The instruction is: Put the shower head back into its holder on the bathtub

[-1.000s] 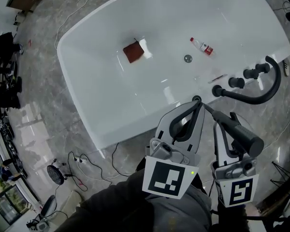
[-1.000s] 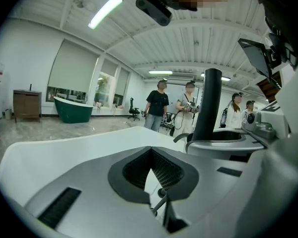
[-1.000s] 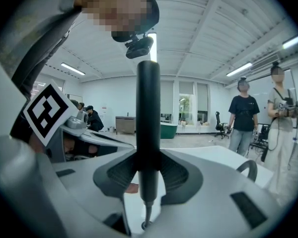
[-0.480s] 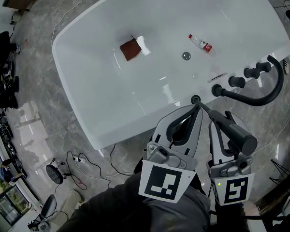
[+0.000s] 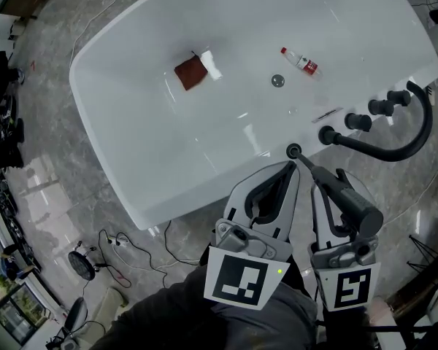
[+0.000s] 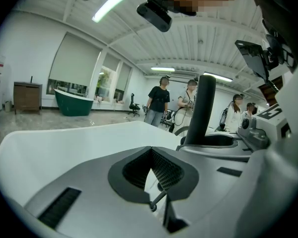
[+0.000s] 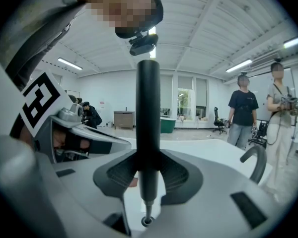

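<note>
Head view: looks steeply down on a white bathtub (image 5: 142, 181) standing on a grey floor (image 5: 58, 159). Inside it: brown pad (image 5: 190, 73), drain (image 5: 277, 81), small bottle (image 5: 301, 62). On the near rim: holder (image 5: 294, 151), a black ring, then two knobs (image 5: 358, 122) and a curved spout (image 5: 398, 148) to its right. Right tool (image 5: 325, 187) clenched on the black shower head (image 5: 354, 203), with the thick end toward the person and the thin end just beside the holder, not seated in it. Left tool (image 5: 295, 165) alongside, tips pressed together just short of the holder.

Left gripper view: left tool closed, pads meeting at the tips. Thin stem showing in the slit there; cannot tell whether gripped. Shower head upright at right. Bathtub rim ahead, people (image 6: 159, 100) and a green tub (image 6: 73, 104) far off.

Right gripper view: right tool grasping the shower head across its shaft, upright at dead centre and narrowing to a thin stem below the pads. Left tool at left, spout at right.
</note>
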Available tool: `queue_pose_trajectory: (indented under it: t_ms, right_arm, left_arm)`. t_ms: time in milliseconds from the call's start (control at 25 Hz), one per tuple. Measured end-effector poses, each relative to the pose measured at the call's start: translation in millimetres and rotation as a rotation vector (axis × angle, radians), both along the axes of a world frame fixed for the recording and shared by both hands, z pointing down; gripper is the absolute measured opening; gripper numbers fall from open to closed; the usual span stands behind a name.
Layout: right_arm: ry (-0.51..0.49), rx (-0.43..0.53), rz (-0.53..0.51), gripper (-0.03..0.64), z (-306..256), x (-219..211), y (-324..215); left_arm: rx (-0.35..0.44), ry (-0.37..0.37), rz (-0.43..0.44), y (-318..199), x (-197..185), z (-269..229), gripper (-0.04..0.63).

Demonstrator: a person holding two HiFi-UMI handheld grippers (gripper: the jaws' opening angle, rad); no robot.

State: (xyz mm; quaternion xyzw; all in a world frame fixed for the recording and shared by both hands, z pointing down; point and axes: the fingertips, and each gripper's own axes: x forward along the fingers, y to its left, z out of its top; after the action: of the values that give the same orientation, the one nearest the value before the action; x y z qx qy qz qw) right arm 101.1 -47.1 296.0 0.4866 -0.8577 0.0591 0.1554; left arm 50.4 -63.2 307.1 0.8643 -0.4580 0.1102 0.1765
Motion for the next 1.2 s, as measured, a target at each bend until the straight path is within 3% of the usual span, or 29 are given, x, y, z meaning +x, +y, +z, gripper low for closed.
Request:
queue_pose_trajectory:
  t_ms: [1200]
  right_arm:
    - [0.039,-0.050,0.047,0.141,65,5,-11]
  left_arm:
    - [-0.077,0.017,0.020,1,-2,43,0.004]
